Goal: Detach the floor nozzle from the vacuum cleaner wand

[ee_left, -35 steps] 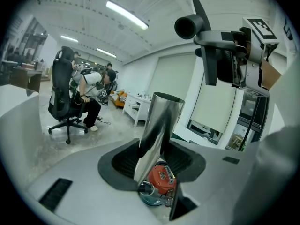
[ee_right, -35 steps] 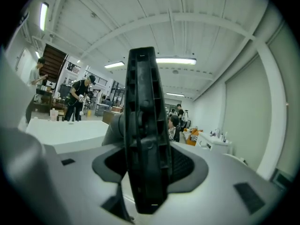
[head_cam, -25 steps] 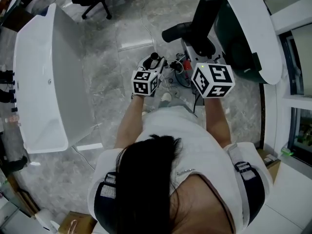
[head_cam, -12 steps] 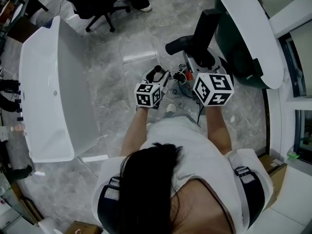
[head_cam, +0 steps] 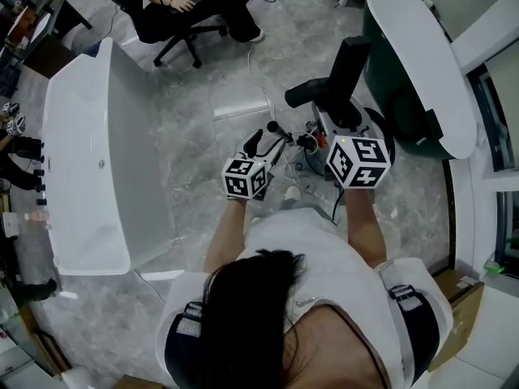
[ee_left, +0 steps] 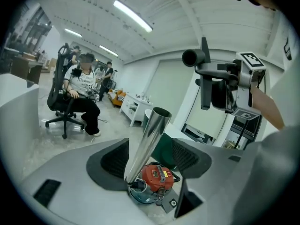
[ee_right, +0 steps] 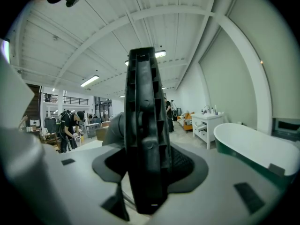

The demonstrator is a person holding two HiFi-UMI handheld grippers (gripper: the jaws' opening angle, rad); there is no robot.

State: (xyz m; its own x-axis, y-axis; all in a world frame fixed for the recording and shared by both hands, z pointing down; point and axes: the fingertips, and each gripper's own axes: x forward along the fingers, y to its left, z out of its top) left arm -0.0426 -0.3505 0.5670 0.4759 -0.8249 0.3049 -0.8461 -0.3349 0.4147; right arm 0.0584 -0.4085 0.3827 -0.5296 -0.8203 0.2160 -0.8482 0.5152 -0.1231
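We stand over a grey stone floor (head_cam: 195, 112) with a gripper in each hand. The right gripper (ee_right: 147, 168) is clamped on the black floor nozzle (ee_right: 143, 125), which fills its view on edge between the pads. The head view shows the nozzle held up in front of us, to our right. The left gripper (ee_left: 151, 157) has its jaws opening, now spread very wide. The polished metal wand (ee_left: 147, 139) stands tilted between them, nearer the left pad, and neither pad seems to press it. The wand's upper end is a bare open tube, well apart from the nozzle, so we judge the nozzle already off. Far below the jaws a red vacuum canister (ee_left: 157, 176) sits on the floor. We judge the nozzle to be rigid moulded plastic, fairly light but broad and lopsided, so it is best gripped across its ribbed body near the neck socket. The wand looks stiff, smooth and slippery. It wants a firm hold mid-shaft, and we think it could slide or tip once the jaws let go.
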